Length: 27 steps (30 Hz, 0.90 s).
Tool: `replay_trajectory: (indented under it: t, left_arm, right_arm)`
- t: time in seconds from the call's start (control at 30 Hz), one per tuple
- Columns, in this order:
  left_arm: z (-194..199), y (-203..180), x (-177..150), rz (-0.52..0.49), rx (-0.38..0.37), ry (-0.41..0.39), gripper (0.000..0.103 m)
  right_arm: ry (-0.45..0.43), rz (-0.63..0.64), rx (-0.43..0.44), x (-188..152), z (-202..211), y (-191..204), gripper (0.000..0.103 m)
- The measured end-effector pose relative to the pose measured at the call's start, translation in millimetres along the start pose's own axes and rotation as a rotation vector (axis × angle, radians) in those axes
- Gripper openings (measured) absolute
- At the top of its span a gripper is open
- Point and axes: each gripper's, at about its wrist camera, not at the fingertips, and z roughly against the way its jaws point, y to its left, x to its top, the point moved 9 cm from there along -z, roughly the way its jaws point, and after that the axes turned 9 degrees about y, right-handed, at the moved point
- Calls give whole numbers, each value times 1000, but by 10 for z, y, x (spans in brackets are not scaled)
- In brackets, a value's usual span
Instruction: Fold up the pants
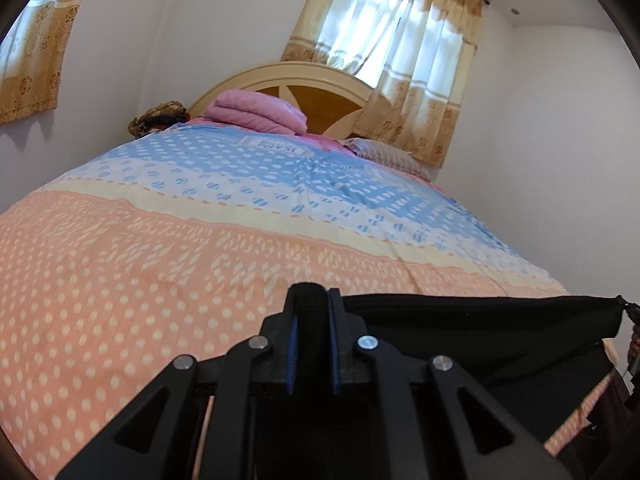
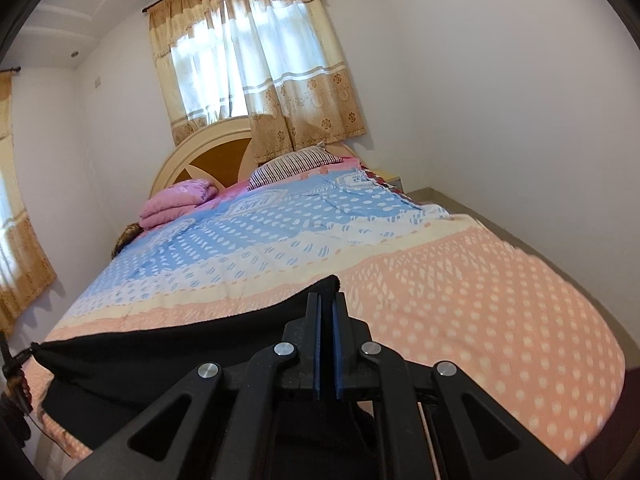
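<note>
Clenched both left tongs (image 1: 313,300) and right tongs (image 2: 327,300) on black pants (image 1: 480,332), stretched taut between them above patterned bed (image 1: 160,260).

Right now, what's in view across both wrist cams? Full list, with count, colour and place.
pants: 1, black, stretched between the two tools above the near end of the bed
bedspread: 1, peach, cream and blue with white dots, covering the bed
folded blanket: 1, pink, at the head of the bed
pillow: 1, striped, at the head of the bed, window side
headboard: 1, cream with brown panels, against the far wall
curtains: 2 windows' worth, beige and white; one behind the headboard, one on the side wall
brown bundle: 1, beside the blanket; can't tell what it is
left tool: 1, black with blue pads, clamped on the pants
right tool: 1, black with blue pads, clamped on the pants
</note>
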Motion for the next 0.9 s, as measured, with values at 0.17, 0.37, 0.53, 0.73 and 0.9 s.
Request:
replay_trajectory:
  t: [0.17,0.37,0.53,0.73,0.9]
  left_arm:
    - [174,70,-361,16,-34,0,13]
    - [198,145,-818,37,-33,33,14]
    - [223,181,-975,34,-28,35,14]
    - [300,211,-1036,6,2,22,25]
    - [398,279,-1111,-2,29,15,31]
  right_arm:
    - [57,-38,11,-405,44,-188,4]
    - [129,-72,4,-828,29,-388,4]
    - [175,-70,-15,-1043,9,-444,4]
    - [207,-42,-40,-1215,63,-472,5]
    - [213,-30,-56,-1269,181,-504,6]
